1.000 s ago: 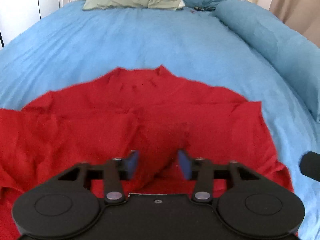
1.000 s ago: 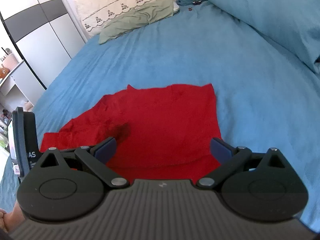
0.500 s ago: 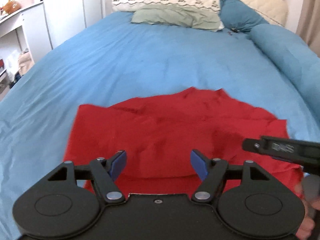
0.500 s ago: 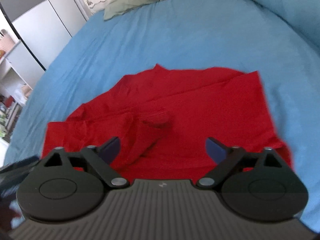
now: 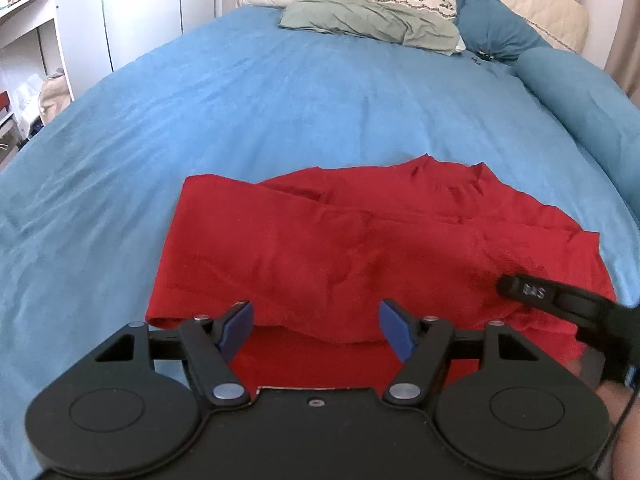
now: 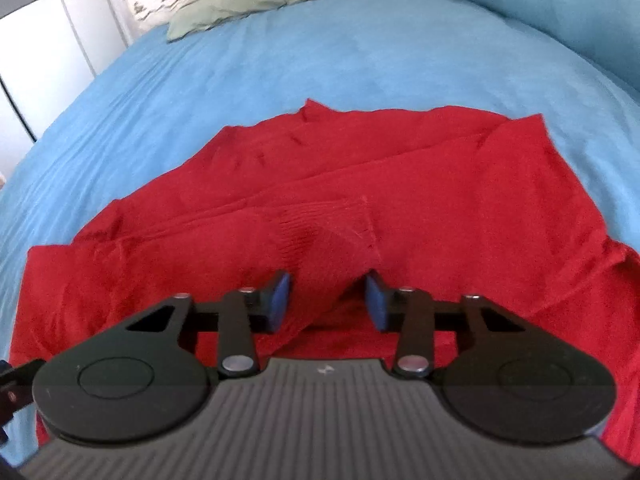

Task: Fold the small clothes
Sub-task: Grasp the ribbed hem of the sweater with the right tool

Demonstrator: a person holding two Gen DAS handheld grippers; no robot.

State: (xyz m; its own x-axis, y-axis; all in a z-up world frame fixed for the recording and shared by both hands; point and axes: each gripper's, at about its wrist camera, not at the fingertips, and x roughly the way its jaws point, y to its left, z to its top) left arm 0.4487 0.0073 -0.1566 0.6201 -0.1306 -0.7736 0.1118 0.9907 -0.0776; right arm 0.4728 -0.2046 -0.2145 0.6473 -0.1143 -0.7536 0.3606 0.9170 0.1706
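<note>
both grippers are black, with round discs, silver pivot screws and blue pads: left gripper (image 5: 316, 326) smooth-bodied, right gripper (image 6: 328, 294) with a grey ribbed body. white lettering marks one black part.

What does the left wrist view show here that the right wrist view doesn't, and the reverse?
Only the left wrist view shows the right gripper's finger from outside, the white shelf and a teal cushion. Only the right wrist view shows the sleeve cuff bunched between the right gripper pads. Both share the red garment, blue bedsheet and green pillow.
</note>
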